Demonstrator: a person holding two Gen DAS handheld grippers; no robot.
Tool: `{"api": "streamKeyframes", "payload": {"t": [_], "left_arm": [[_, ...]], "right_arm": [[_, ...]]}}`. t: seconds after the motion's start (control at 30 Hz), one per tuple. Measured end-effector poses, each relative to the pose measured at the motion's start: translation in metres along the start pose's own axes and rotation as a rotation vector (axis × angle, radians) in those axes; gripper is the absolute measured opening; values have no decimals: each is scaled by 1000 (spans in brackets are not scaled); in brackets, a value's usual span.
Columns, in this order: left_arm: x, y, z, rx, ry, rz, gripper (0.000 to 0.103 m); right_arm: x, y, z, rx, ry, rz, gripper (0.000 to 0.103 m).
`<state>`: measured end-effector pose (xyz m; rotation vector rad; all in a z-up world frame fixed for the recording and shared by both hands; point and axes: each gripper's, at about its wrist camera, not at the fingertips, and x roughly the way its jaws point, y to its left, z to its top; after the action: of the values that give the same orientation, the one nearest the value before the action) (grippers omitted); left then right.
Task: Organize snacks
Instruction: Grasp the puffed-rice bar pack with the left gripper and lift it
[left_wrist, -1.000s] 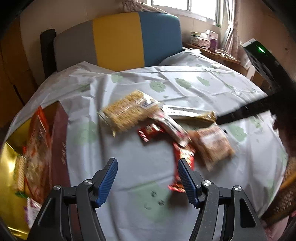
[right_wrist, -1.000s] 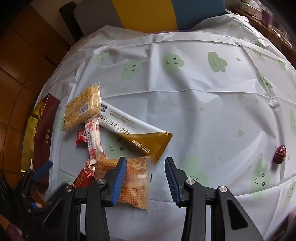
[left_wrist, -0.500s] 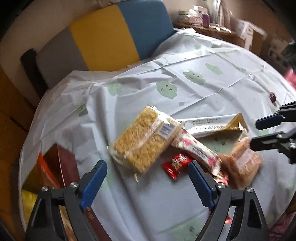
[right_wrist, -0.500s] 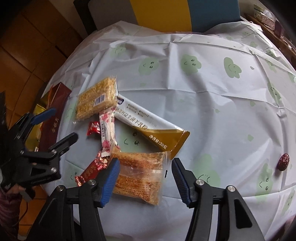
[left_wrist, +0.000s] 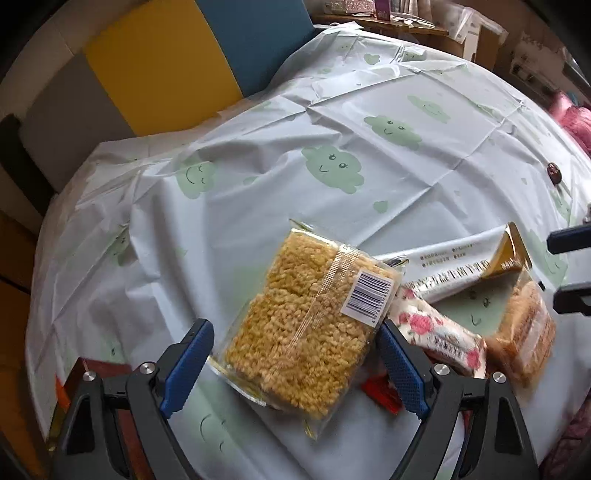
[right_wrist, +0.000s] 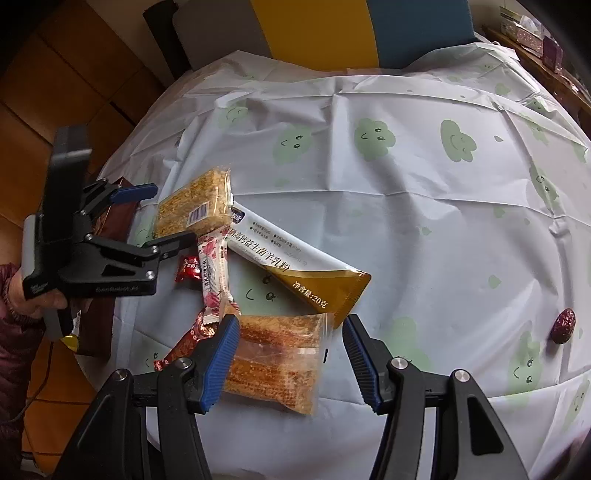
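Both tongs open & just widened to fit wide packs: left tongs (left_wrist: 295, 365) straddle yellow rice-crisp pack (left_wrist: 306, 325), right tongs (right_wrist: 290, 360) straddle orange pastry pack (right_wrist: 277, 360), neither pinched yet.

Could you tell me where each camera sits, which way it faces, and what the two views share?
Left wrist: on the left gripper, aimed down at the yellow rice-crisp pack between its open fingers; only its own fingers show.
Right wrist: on the right gripper, aimed down at the orange wafer pack; the left gripper and a hand show.
Shared: both packs and the white-and-gold sachet.
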<state>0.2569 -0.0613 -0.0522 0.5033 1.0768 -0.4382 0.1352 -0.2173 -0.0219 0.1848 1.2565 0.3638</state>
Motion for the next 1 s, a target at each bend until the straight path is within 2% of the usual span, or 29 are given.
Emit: {"api": "streamKeyframes", "payload": {"t": [0.1, 0.2, 0.33, 0.5, 0.6, 0.83, 1.0], "left_arm": [[9, 6, 4, -40, 6, -7, 88], [13, 11, 3, -106, 7, -44, 80], [9, 12, -5, -160, -13, -17, 77], [-6, 22, -22, -330, -38, -20, 74], [-19, 24, -33, -380, -68, 5, 73], [-64, 7, -65, -453, -158, 15, 74], [-84, -16, -97, -463, -176, 24, 74]], "right_arm": [[-1, -3, 1, 5, -6, -1, 59], [-1, -4, 1, 9, -4, -7, 59], [1, -7, 3, 17, -6, -20, 59], [4, -8, 4, 11, -7, -45, 59], [5, -8, 4, 13, -4, -63, 59], [8, -9, 4, 12, 0, -94, 59], [7, -10, 3, 16, -1, -107, 59]]}}
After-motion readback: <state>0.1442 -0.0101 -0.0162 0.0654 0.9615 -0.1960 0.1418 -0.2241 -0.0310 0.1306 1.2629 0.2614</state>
